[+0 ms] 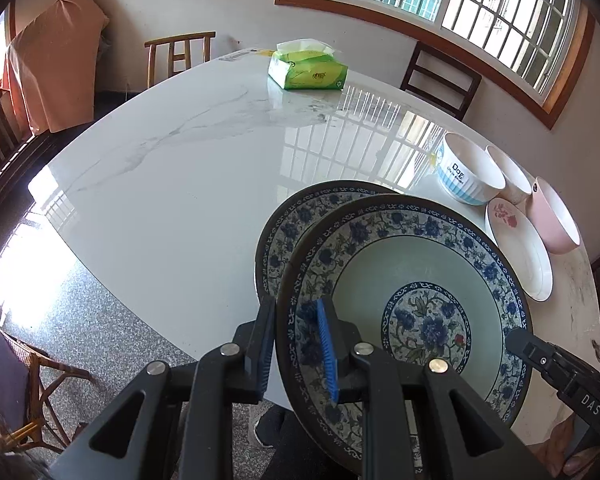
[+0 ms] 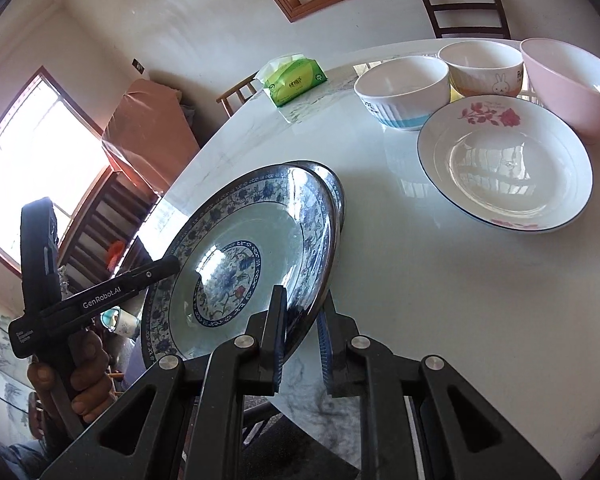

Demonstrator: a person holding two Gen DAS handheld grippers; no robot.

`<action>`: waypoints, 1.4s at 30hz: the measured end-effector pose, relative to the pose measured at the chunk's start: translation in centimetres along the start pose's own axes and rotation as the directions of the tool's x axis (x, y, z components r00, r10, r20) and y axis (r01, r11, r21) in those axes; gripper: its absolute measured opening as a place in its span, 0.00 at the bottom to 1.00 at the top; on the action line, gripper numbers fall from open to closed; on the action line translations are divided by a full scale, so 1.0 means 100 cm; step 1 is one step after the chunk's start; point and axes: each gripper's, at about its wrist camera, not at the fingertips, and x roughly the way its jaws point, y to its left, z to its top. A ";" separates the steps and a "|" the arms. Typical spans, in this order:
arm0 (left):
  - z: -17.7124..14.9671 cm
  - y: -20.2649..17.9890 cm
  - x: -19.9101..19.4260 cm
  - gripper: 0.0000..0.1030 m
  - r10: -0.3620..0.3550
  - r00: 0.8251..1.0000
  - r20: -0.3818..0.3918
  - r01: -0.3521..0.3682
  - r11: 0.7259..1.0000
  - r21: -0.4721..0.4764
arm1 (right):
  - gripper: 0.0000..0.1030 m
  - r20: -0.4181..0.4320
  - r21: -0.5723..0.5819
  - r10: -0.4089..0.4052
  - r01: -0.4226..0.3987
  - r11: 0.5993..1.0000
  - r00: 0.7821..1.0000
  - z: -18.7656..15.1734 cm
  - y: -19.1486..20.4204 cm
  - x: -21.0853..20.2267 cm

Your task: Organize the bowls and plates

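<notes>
my left gripper [image 1: 296, 344] clamped on the blue floral plate [image 1: 412, 280] rim, my right gripper [image 2: 302, 332] pinching its opposite edge, second matching plate [image 1: 300, 216] beneath on marble table [image 1: 172, 184]

The left claw [image 1: 296, 344] grips the rim of a blue-flowered plate [image 1: 412, 320], seemingly raised above a matching plate [image 1: 284, 232] on the counter [image 1: 172, 184].

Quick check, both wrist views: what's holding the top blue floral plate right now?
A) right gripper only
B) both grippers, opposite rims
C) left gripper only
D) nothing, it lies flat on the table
B: the left gripper has its jaws shut on one rim of the top blue floral plate, and the right gripper pinches the opposite rim, with the plate tilted above a matching second plate.
</notes>
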 end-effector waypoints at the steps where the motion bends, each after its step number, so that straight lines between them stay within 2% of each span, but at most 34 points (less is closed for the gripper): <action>1: 0.002 0.002 0.003 0.21 0.001 1.000 -0.002 -0.001 1.000 -0.005 | 0.15 -0.004 -0.003 -0.001 0.001 1.000 1.000 0.003 0.001 0.004; 9: 0.016 0.015 0.020 0.21 0.013 1.000 -0.005 -0.013 1.000 -0.015 | 0.15 -0.025 -0.017 -0.018 0.017 1.000 1.000 0.018 0.007 0.027; 25: 0.022 0.023 0.043 0.21 0.008 0.999 -0.031 -0.009 1.000 -0.020 | 0.15 -0.053 -0.015 -0.046 0.045 0.999 0.998 0.015 0.010 0.038; 29: 0.022 0.012 0.033 0.19 -0.012 1.000 0.023 0.011 1.000 0.027 | 0.16 -0.053 -0.029 -0.071 0.069 0.997 0.996 0.016 0.012 0.039; 32: 0.022 0.001 0.026 0.19 0.012 0.998 0.064 -0.016 0.998 0.056 | 0.16 -0.045 -0.058 -0.087 0.084 0.995 0.995 0.016 0.018 0.039; 35: 0.021 -0.002 0.023 0.19 -0.018 0.998 0.064 0.015 0.999 0.050 | 0.16 -0.049 -0.064 -0.085 0.082 0.995 0.995 0.015 0.022 0.042; 38: 0.016 -0.004 0.023 0.19 -0.014 0.998 0.068 0.011 0.999 0.046 | 0.16 -0.045 -0.054 -0.088 0.086 0.995 0.995 0.017 0.020 0.044; 42: 0.007 0.001 0.026 0.19 -0.070 0.997 0.032 0.070 0.997 -0.009 | 0.18 -0.019 -0.101 -0.134 0.131 0.986 0.991 0.017 0.023 0.043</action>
